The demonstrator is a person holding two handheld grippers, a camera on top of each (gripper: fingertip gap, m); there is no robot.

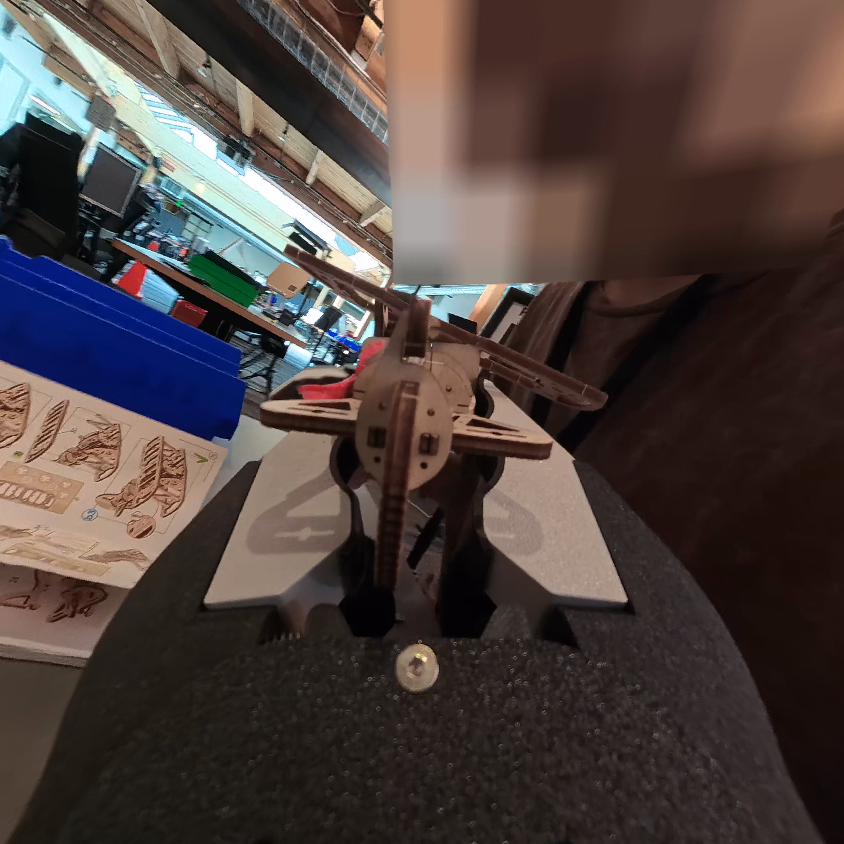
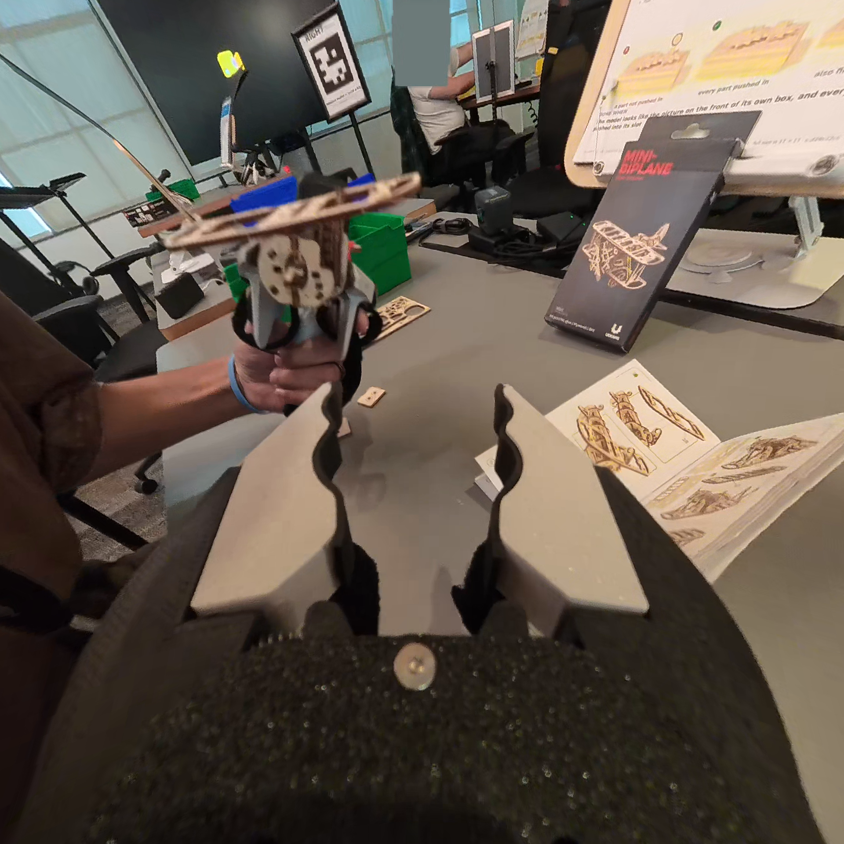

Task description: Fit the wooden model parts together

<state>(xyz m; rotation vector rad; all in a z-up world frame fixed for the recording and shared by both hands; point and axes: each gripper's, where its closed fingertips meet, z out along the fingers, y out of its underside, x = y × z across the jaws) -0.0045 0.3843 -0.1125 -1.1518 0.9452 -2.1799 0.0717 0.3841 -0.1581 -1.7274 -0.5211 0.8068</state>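
My left gripper (image 1: pixel 397 392) is shut on the wooden biplane model (image 1: pixel 402 420), whose tail fin and tailplane face the camera, with its wings beyond. In the right wrist view, a hand (image 2: pixel 283 370) holds the left gripper (image 2: pixel 303 292) up at the left, with the model (image 2: pixel 292 269) raised above the grey table (image 2: pixel 456 342). My right gripper (image 2: pixel 416 397) is open and empty, low over the table and apart from the model. A small loose wooden piece (image 2: pixel 371 396) lies on the table just beyond the right gripper's left finger.
An open instruction booklet (image 2: pixel 662 466) lies at the right, also at the left in the left wrist view (image 1: pixel 82 493). A dark model box (image 2: pixel 639 246) leans against an instruction board (image 2: pixel 708 82). A punched wooden sheet (image 2: pixel 402 313), green bins (image 2: pixel 379 251) and blue bins (image 1: pixel 114 356) stand farther back.
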